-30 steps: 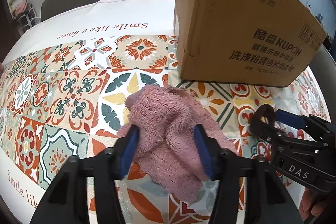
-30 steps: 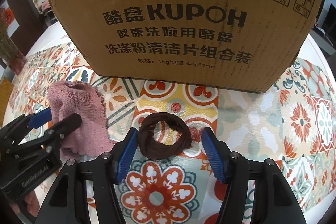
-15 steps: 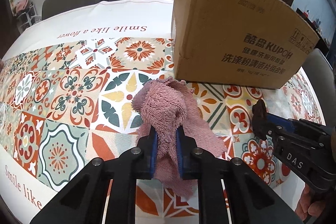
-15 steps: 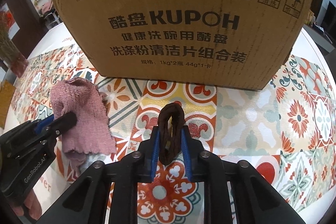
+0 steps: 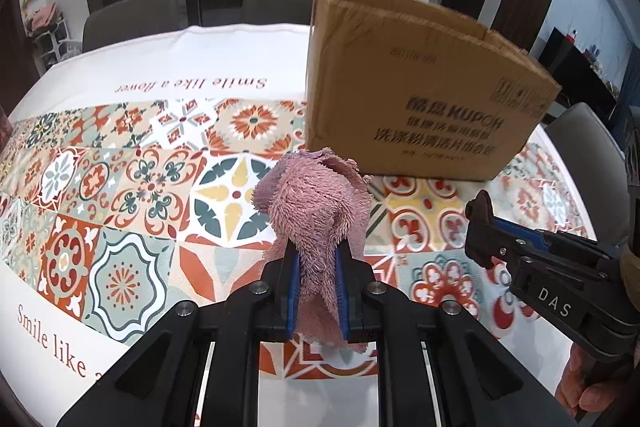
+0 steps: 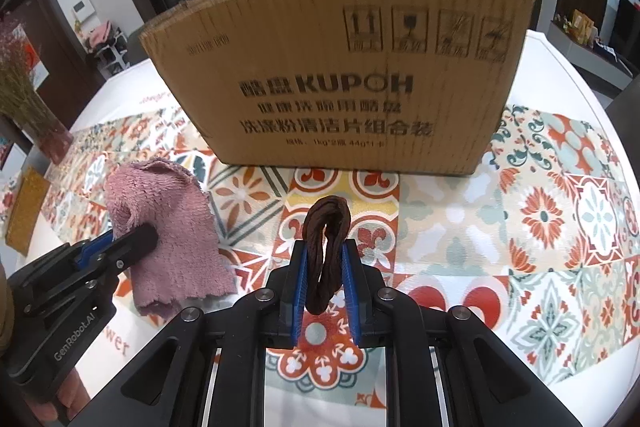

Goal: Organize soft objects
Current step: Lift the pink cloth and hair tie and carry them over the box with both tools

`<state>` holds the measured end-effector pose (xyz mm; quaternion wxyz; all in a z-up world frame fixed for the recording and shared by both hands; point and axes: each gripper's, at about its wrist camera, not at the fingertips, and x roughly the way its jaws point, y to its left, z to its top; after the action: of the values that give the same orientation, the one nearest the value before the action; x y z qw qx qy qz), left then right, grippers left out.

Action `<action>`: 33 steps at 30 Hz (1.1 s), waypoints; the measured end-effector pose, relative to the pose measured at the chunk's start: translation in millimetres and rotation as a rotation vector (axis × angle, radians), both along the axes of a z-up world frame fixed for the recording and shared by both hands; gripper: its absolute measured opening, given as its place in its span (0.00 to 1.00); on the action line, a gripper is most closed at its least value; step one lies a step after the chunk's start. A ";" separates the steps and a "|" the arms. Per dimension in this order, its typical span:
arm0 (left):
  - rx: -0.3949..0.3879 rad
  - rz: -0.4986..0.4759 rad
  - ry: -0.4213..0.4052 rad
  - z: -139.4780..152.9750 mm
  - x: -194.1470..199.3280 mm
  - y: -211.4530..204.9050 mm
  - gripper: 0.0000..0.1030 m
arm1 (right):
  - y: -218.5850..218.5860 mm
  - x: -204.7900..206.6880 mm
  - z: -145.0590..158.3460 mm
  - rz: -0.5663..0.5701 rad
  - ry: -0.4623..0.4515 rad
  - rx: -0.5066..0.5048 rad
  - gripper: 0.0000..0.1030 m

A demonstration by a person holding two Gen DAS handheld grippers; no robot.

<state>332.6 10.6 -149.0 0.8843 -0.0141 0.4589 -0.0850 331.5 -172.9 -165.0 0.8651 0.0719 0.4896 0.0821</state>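
Note:
My left gripper is shut on a fluffy pink cloth and holds it above the patterned tablecloth; the cloth also shows in the right wrist view, hanging from the left gripper. My right gripper is shut on a dark brown hair tie, squeezed into a narrow upright loop and lifted off the table. In the left wrist view the right gripper is at the right with the hair tie at its tip. An open cardboard box stands just beyond both grippers.
The table carries a tiled-pattern cloth with white borders. Grey chairs stand at the far side. A vase of dried flowers and a yellow object are at the left in the right wrist view.
Both grippers went from open to shut: the left closed on the pink cloth, the right on the hair tie. Both have since risen, lifting the objects off the table.

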 end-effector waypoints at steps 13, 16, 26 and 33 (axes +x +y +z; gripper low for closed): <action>-0.029 -0.015 -0.093 44.6 -18.1 -8.3 0.16 | -7.1 -21.7 47.9 -0.008 -0.097 0.008 0.18; -0.033 -0.020 -0.116 54.6 -22.3 -10.7 0.16 | -8.8 -25.2 57.5 -0.010 -0.119 0.009 0.18; -0.050 -0.037 -0.206 90.5 -29.2 -17.2 0.16 | -15.1 -34.9 94.6 -0.018 -0.205 0.017 0.18; -0.054 -0.047 -0.272 113.0 -33.3 -20.6 0.16 | -19.2 -36.4 114.9 -0.022 -0.257 0.018 0.18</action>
<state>299.4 -10.1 -36.1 0.9355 -0.0154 0.3324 -0.1190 295.1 -192.1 -50.2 0.9209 0.0737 0.3730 0.0856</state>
